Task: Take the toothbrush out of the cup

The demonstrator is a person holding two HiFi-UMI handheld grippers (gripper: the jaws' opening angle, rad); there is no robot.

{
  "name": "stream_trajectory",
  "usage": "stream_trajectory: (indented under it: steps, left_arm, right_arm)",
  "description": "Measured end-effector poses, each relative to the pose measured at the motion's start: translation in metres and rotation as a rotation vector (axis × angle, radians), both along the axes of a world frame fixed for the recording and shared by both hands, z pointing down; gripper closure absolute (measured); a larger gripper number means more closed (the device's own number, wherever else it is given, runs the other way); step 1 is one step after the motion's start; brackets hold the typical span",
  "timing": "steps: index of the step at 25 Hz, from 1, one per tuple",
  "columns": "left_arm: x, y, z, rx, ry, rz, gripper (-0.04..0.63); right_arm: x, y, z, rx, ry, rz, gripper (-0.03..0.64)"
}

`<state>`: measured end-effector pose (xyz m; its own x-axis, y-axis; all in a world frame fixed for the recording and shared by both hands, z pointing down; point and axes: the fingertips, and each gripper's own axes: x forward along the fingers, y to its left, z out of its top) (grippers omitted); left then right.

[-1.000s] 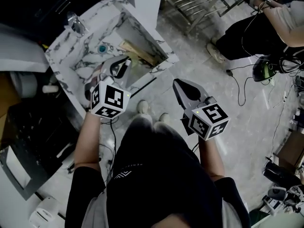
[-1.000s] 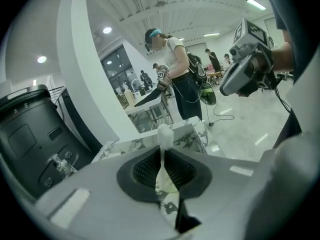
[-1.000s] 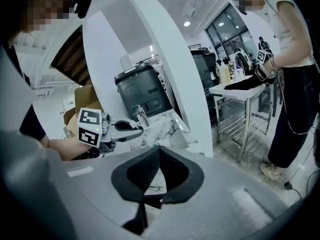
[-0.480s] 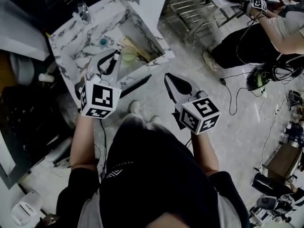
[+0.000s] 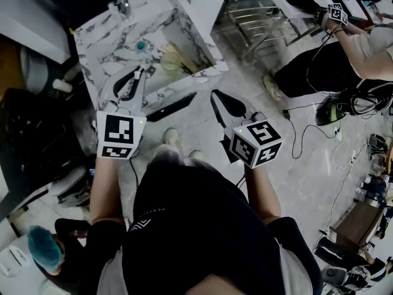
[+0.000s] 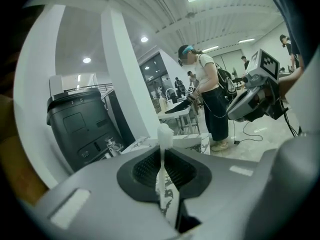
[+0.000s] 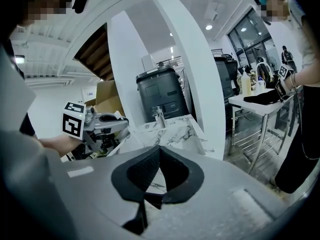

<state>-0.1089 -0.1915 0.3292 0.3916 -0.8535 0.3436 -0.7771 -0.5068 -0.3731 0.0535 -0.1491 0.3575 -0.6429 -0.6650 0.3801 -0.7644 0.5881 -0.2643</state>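
My left gripper (image 5: 143, 74) hangs over the front edge of the marble sink counter (image 5: 104, 48), shut on a thin white toothbrush (image 6: 163, 136). The brush stands upright between the pads, its head poking up above the jaws. A pale green cup (image 5: 169, 60) sits in the sink basin, to the right of the left jaws and apart from them. My right gripper (image 5: 215, 96) floats over the floor to the right of the counter. Its jaws (image 7: 159, 148) meet at the tips, shut with nothing between them.
A faucet (image 5: 120, 3) stands at the counter's back edge and a teal drain (image 5: 141, 45) lies in the basin. A steel rack (image 5: 261, 14) is at the upper right. Another person (image 5: 319, 60) stands at the right, and cables (image 5: 307, 125) trail on the floor. A black bin (image 6: 80, 129) stands beside the counter.
My left gripper has drawn back and up from the cup, carrying the toothbrush; the cup now shows free in the basin. The right gripper has shifted slightly left.
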Motion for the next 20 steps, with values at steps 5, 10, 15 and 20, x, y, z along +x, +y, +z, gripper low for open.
stream_trajectory:
  steps: [5, 10, 15, 20]
  left_arm:
    - [-0.015, 0.02, -0.001, 0.001, 0.003, -0.061, 0.554]
    - [-0.027, 0.038, 0.0, -0.005, 0.021, -0.11, 0.554]
    - [-0.039, 0.054, 0.003, -0.017, 0.063, -0.157, 0.554]
    - [-0.046, 0.068, 0.004, -0.025, 0.112, -0.189, 0.554]
  right_arm:
    - [-0.004, 0.004, 0.0, 0.004, 0.005, -0.03, 0.614]
    - [-0.006, 0.007, 0.0, 0.008, 0.01, -0.042, 0.614]
    - [-0.012, 0.013, 0.0, 0.016, 0.015, -0.067, 0.614]
    - [-0.018, 0.02, 0.001, 0.024, 0.029, -0.088, 0.614]
